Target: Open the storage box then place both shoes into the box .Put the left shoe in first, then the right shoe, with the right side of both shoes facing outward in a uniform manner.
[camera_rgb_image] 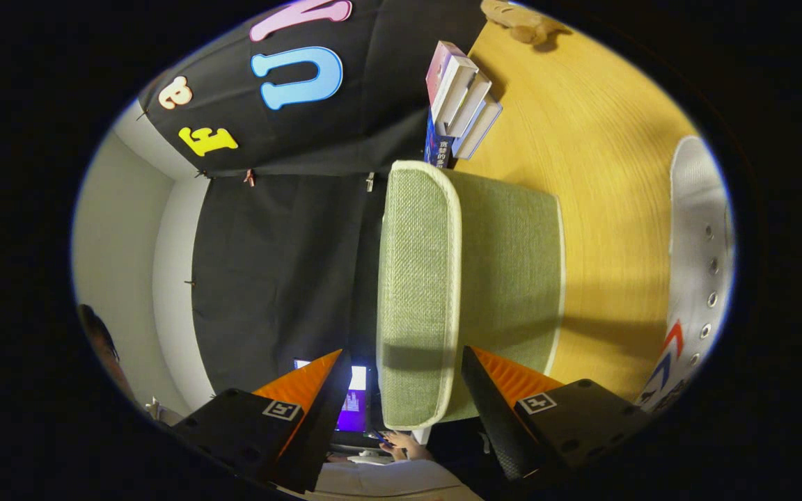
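Green woven storage box (470,278), lid closed, between open gripper (401,390)

One storage box (470,278), one shoe (697,278), four books (460,101), one plush toy (523,21), one gripper (401,396).

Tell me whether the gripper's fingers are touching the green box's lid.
Cannot tell. In the gripper view the gripper has its fingers spread to either side of the green storage box's lid, and a finger overlaps the lid's edge, so neither contact nor gap shows plainly.
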Available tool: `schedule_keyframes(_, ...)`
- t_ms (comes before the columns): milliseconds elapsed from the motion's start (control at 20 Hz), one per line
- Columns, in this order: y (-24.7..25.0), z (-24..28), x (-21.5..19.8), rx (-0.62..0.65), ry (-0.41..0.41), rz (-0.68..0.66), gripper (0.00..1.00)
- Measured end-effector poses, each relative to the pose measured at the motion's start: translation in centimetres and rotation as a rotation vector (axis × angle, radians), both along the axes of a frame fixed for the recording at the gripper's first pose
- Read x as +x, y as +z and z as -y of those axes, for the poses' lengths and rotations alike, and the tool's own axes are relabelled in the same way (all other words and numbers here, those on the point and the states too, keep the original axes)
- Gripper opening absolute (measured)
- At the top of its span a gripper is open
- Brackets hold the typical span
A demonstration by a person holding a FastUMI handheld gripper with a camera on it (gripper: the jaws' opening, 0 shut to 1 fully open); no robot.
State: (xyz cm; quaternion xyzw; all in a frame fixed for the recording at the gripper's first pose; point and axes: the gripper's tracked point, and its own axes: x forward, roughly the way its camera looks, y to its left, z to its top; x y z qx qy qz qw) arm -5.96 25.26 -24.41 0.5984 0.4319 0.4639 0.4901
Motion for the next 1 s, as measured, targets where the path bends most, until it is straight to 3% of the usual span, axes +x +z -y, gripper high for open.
schedule_keyframes(250,-0.8,-1.6,-1.5,0.011,0.041,-0.021,0.94)
schedule_keyframes(300,-1.3,-1.7,-1.5,0.015,0.042,-0.044,0.88)
schedule_keyframes(350,-1.2,-1.5,-1.2,0.039,0.042,-0.079,0.74)
schedule_keyframes(450,-1.4,-1.6,-1.5,0.067,0.048,-0.096,0.64)
schedule_keyframes(600,-1.2,-0.4,-1.0,0.085,0.017,-0.071,0.32)
schedule_keyframes(650,-0.5,0.1,-0.7,0.098,-0.016,-0.048,0.13)
schedule_keyframes(700,0.3,0.8,-1.0,0.103,-0.030,-0.023,0.08)
schedule_keyframes(1000,5.6,1.4,-1.0,0.039,-0.040,0.090,0.05)
